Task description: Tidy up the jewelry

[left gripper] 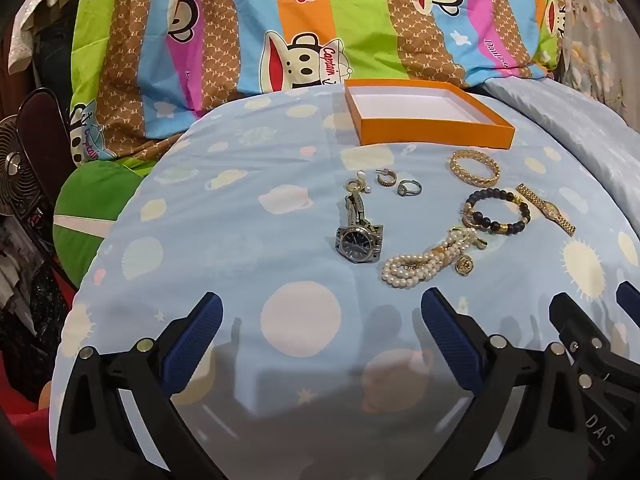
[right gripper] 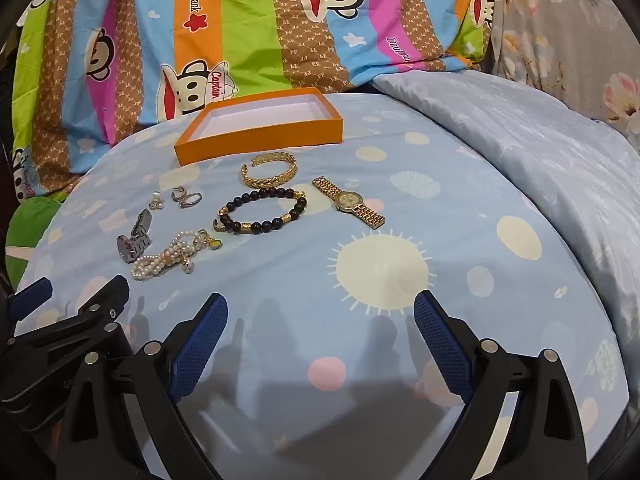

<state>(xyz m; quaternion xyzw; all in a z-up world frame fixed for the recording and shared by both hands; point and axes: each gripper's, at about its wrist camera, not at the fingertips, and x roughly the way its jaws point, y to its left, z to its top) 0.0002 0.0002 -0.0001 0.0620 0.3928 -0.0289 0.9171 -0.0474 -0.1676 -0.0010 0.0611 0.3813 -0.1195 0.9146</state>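
An orange box (left gripper: 430, 130) sits on the blue bedsheet (left gripper: 200, 240) upper centre. Below it, mid-frame, lie a gold bangle (left gripper: 475, 167), watches, beads and pearls. Left gripper (left gripper: 320, 316) and right gripper (right gripper: 320, 314) hover spread wide, holding nothing.

Box (left gripper: 430, 120) behind bangle (left gripper: 475, 167), watch (left gripper: 359, 240) left of pearls (left gripper: 420, 266)

Pale blue bedsheet (left gripper: 248, 240) with sun and planet print covers centre. Striped cartoon-monkey quilt (left gripper: 280, 20) at 12 o'clock. Small fan (left gripper: 16, 172) at 9; floral fabric (right gripper: 560, 20) at 2.
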